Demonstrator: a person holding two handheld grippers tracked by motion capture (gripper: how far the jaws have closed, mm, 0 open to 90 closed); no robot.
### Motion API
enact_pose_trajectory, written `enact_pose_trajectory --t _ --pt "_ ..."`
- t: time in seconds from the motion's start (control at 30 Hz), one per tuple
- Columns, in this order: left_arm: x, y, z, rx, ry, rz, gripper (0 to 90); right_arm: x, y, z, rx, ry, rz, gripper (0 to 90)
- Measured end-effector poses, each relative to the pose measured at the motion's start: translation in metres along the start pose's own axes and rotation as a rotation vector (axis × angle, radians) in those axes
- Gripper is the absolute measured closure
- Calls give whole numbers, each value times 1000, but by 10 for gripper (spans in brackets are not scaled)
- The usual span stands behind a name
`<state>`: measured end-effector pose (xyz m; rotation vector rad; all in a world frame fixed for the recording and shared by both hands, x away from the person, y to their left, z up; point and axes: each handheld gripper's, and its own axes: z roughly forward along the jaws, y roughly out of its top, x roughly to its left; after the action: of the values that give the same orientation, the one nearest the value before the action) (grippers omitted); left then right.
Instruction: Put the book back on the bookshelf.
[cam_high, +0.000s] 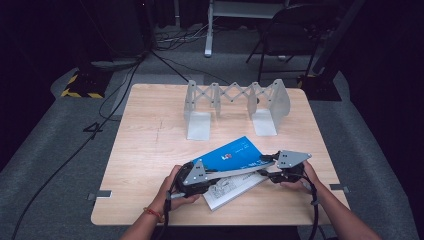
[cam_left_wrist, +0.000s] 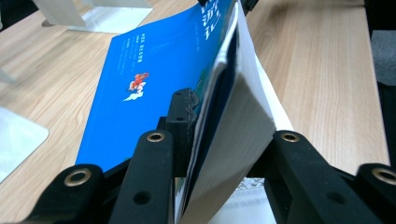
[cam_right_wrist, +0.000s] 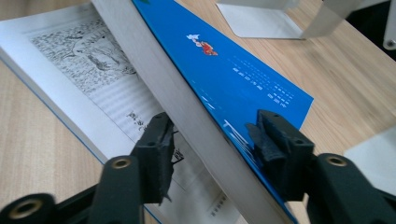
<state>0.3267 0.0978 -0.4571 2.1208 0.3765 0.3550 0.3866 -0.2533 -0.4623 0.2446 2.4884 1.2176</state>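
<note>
A book with a blue cover (cam_high: 232, 154) lies open on the wooden table (cam_high: 145, 150), near its front edge. The cover and a thick wad of pages (cam_left_wrist: 238, 107) are lifted and tilted above the printed page (cam_high: 231, 189) that lies flat. My left gripper (cam_high: 215, 173) is shut on that lifted part: one pad (cam_left_wrist: 183, 116) presses on the blue cover and the other jaw is behind the pages. From the other end my right gripper (cam_high: 268, 165) straddles the same lifted wad (cam_right_wrist: 187, 116). It is open, with its pads (cam_right_wrist: 161, 149) standing off the paper and the cover (cam_right_wrist: 233, 70).
A white folding book rack (cam_high: 235, 100) with scissor links stands across the back of the table; its base plates (cam_right_wrist: 261, 18) lie just beyond the book. Bare wood extends to the left. A chair and cables are on the floor behind.
</note>
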Motion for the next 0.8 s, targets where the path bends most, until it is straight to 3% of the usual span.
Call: enact_pose_trajectory --t 0.13,0.2,0.27,0.33,0.4,0.53,0.57,0.6,0.63,0.7,0.77,0.8 --pt "2 -6 -7 8 -15 -9 701 2 -2 2 -26 46 -9 562" --pt "3 -7 -11 24 -11 -11 682 10 2 5 -8 51 -66 634" --pt "5 -8 -14 27 -2 -52 625 15 5 6 0 45 -99 661" --pt "3 -5 -17 37 13 -72 489 19 10 5 5 38 -117 677" --pt "-1 1 -18 41 27 -65 416 22 13 5 11 31 -123 683" --pt "-14 14 -15 75 49 -20 383 29 18 6 23 30 -147 698" --pt "-16 14 -13 90 57 -17 384 30 19 6 23 28 -151 701" --pt "-19 14 -11 122 91 2 374 32 22 7 32 24 -160 706" --pt "-19 14 -11 122 91 2 392 32 22 7 32 24 -160 706" --pt "-16 10 -11 129 108 -25 400 35 24 7 38 17 -162 708" --pt "-14 6 -13 132 134 -18 506 36 27 7 38 21 -161 710" --pt "-12 4 -14 133 124 -13 576 37 28 7 40 25 -162 710"
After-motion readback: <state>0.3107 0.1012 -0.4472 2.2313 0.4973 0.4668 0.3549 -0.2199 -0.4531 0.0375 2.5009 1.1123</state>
